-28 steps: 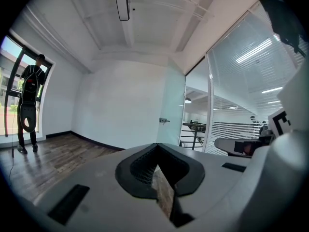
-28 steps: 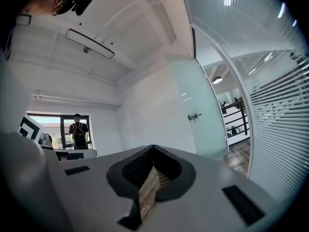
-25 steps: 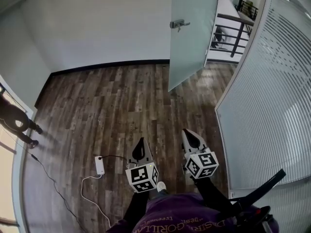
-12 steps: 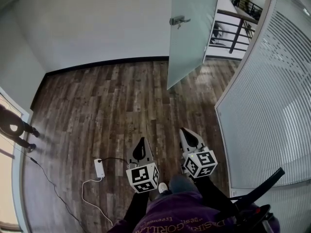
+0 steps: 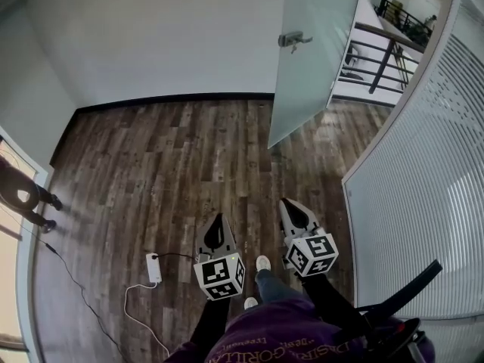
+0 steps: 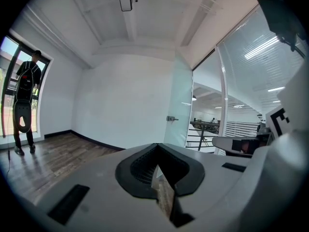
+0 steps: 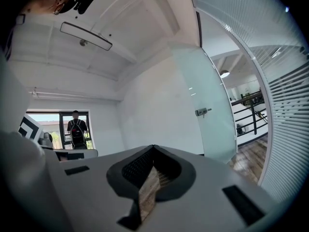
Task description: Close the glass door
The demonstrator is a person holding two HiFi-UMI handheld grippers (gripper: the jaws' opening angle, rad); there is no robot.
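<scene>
1. Here, at the far left edge, a person (image 5: 21, 193) stands; a white power adapter (image 5: 154, 267) lies on the wood floor (image 5: 151, 172) lower left.
2. Lower centre: the left gripper (image 5: 218, 221), jaws pressed together on nothing.
3. Just right of it, the right gripper (image 5: 289, 206), likewise closed and empty.
4. Upper right: the glass door (image 5: 310, 66) stands ajar, its handle (image 5: 295, 40) well apart from both grippers.
5. Far right: a slatted wall (image 5: 423, 195).
</scene>
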